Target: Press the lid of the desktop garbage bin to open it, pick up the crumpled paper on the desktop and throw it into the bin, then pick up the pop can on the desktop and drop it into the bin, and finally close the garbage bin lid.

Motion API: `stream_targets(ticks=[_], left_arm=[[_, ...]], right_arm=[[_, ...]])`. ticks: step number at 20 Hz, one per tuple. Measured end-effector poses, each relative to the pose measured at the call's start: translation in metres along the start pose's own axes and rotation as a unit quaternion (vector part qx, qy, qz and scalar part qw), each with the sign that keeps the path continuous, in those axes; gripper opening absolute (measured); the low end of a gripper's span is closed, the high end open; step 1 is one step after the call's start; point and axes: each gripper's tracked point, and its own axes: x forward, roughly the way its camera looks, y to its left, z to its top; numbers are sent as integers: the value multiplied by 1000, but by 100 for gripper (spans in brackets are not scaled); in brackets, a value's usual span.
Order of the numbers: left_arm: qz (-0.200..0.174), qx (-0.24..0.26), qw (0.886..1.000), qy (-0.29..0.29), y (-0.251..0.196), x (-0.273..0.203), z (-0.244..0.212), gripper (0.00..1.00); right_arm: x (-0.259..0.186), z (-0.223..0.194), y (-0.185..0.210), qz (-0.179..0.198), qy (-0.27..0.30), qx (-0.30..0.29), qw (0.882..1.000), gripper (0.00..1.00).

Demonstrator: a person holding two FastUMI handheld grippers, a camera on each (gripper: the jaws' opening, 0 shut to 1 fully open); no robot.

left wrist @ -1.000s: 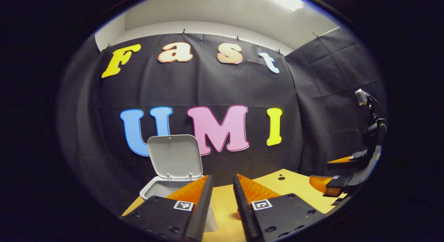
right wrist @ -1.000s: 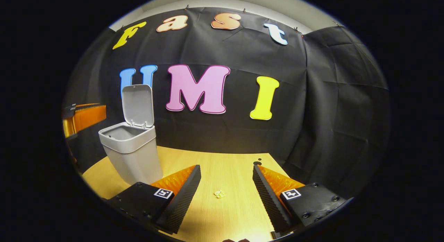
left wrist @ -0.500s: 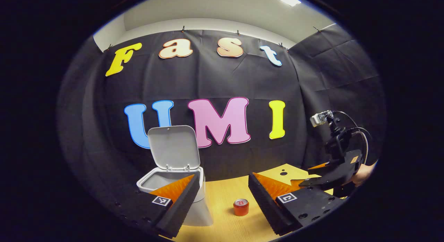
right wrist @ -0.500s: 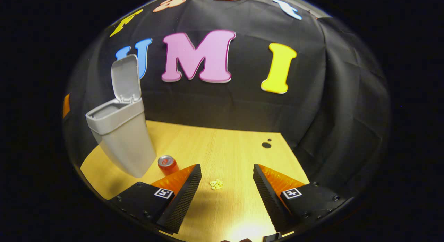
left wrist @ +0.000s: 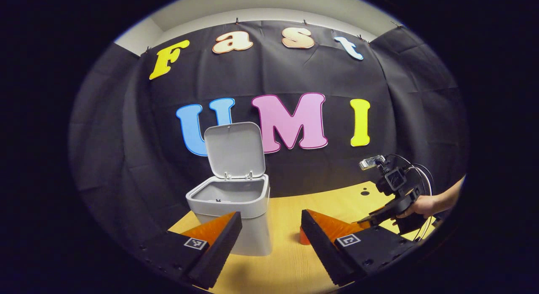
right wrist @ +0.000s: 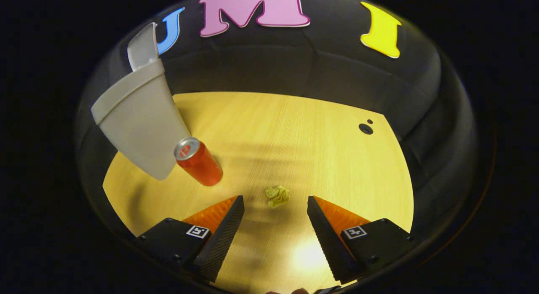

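Note:
The grey bin [left wrist: 236, 209] stands on the wooden desk with its lid [left wrist: 234, 150] swung up; the bin [right wrist: 134, 121] also appears at the left of the right gripper view. A red pop can [right wrist: 198, 161] stands upright just right of the bin. A small crumpled paper [right wrist: 277, 196] lies on the desk just ahead of my right gripper [right wrist: 274, 205], which is open and tilted down over it. My left gripper [left wrist: 271, 222] is open and holds nothing, in front of the bin. A sliver of the can [left wrist: 303, 237] peeks from behind its right finger.
In the left gripper view a hand [left wrist: 425, 204] holds the other gripper [left wrist: 396, 201] at the far right above the desk. The wooden desk [right wrist: 294, 134] has two small dark holes [right wrist: 365, 128] near its back right corner. Black cloth walls close in behind and to the sides.
The right gripper has pitched down and come closer to the paper, bringing the can into view. The left gripper opened wider and drew back, so the bin's inside shows.

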Motion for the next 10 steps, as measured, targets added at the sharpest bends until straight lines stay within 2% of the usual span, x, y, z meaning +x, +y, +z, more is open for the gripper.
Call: stream_targets(ticks=[6, 10], left_arm=[[39, -13, 999, 31, 19, -12, -19, 95], [52, -26, 998, 38, 22, -9, -24, 95]], right_arm=[[55, -11, -10, 12, 65, 52, 996, 98], [80, -21, -13, 3, 84, 54, 995, 98]])
